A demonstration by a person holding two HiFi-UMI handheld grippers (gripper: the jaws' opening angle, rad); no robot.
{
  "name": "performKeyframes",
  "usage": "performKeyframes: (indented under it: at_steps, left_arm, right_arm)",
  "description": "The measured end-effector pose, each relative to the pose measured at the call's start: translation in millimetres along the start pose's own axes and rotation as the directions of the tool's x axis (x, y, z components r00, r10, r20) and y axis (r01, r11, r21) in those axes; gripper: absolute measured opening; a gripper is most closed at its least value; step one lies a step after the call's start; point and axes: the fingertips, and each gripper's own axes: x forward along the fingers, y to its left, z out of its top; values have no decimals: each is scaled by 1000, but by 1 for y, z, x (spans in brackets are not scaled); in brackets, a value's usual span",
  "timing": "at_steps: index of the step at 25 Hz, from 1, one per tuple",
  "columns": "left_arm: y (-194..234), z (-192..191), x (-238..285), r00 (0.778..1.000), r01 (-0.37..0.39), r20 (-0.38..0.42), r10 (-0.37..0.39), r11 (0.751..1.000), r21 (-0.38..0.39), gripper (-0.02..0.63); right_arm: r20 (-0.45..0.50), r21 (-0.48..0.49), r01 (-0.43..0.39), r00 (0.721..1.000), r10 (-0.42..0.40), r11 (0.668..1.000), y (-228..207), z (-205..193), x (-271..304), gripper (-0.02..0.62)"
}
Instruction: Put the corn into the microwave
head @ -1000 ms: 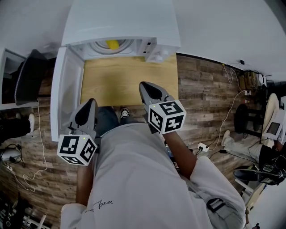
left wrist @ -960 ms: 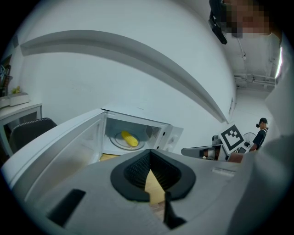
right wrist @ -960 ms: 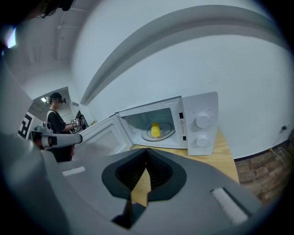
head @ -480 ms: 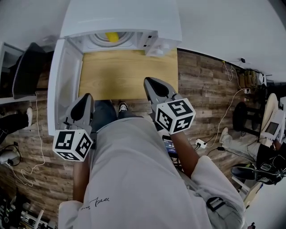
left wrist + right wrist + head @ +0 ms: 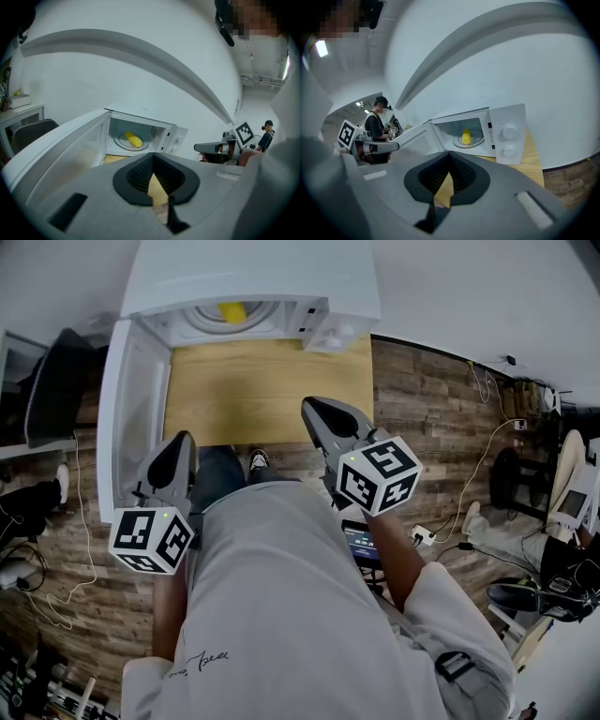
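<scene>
Yellow and stubby, the corn [image 5: 133, 139] already lies on the round glass plate [image 5: 119, 143] inside the microwave [image 5: 253, 277]. It is straight ahead of both claws and well apart from them, with the bare wooden tabletop [image 5: 272, 395] between. Its long axis runs slantwise across the plate, one end toward the cavity's back wall. At this range I cannot make out kernels or husk, though it looks like a short, bare cob. The white door [image 5: 131, 418] stands swung wide on the left and reaches back toward the person, so the left gripper [image 5: 178, 442] hangs just beside it and is much the nearer. The right gripper [image 5: 317, 411] faces the dial panel [image 5: 508, 133]. Both claws have their jaws pressed together with nothing between them. Judging by this, the placing is done and only shutting the door would remain, a push that favours the left hand.
</scene>
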Motion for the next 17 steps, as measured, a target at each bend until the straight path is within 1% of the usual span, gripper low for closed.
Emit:
performKeyframes:
  at_steps: [9, 17]
  left_arm:
    - [-3, -4, 4, 1000, 0, -13, 0, 1000, -6, -11]
    - [-7, -8, 11, 1000, 7, -24, -8, 1000, -7, -11]
  right_arm:
    - [-40, -46, 15, 999, -17, 999, -6, -7, 0, 11]
    - [-65, -70, 41, 997, -46, 997, -21, -9, 1, 11]
